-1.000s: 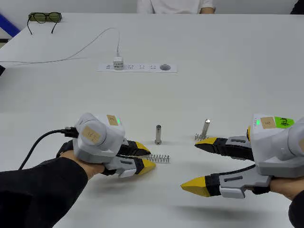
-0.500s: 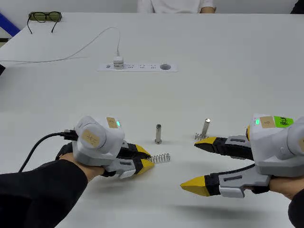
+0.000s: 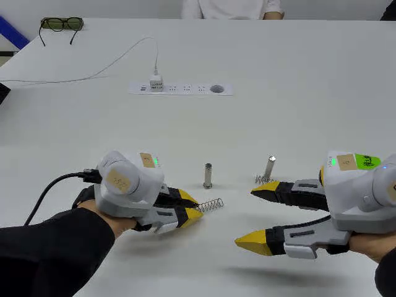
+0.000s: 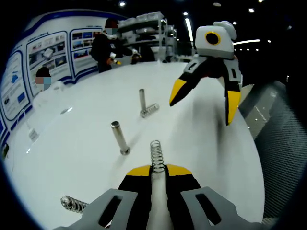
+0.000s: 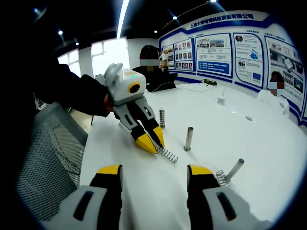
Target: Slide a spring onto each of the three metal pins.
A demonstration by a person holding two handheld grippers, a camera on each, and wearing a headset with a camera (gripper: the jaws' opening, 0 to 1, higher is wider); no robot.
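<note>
We are pinching one end of a spring in the closed jaws of the left gripper, with its long axis pointing right and slightly far. The bare middle pin is standing upright just beyond it, nearest this gripper. The right gripper is hanging wide open and empty.
</note>
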